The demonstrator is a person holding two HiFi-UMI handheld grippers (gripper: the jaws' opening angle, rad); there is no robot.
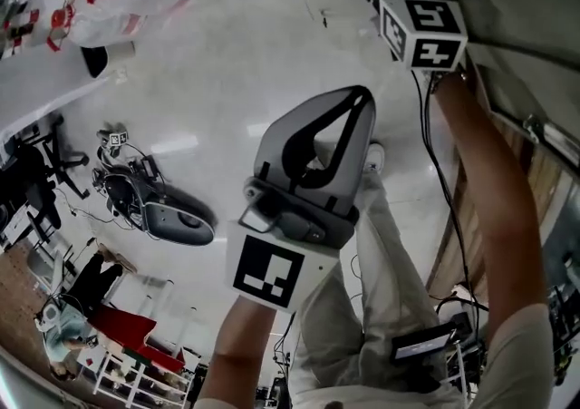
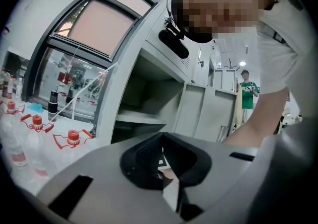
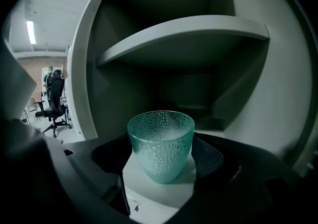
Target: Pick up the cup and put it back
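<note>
Probably light, stiff, slick, breakable cup (image 3: 161,143); we'd grip its mid-wall. Right gripper (image 3: 160,152) jaws spread around it; left gripper (image 1: 361,99) jaws pressed together.

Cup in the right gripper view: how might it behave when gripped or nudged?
The cup looks like dimpled translucent glass or plastic: probably rigid, possibly breakable. Its texture may aid grip. It tapers to a narrow base, so a sideways nudge could tip it.

Red-capped bottles (image 2: 37,122) clustered at left, below a framed window (image 2: 97,27). Person in green top (image 2: 247,90) standing far back. Black office chair (image 3: 52,106) at left, well off. Glossy white floor (image 1: 236,63); black cable (image 1: 444,180) trailing across it.
</note>
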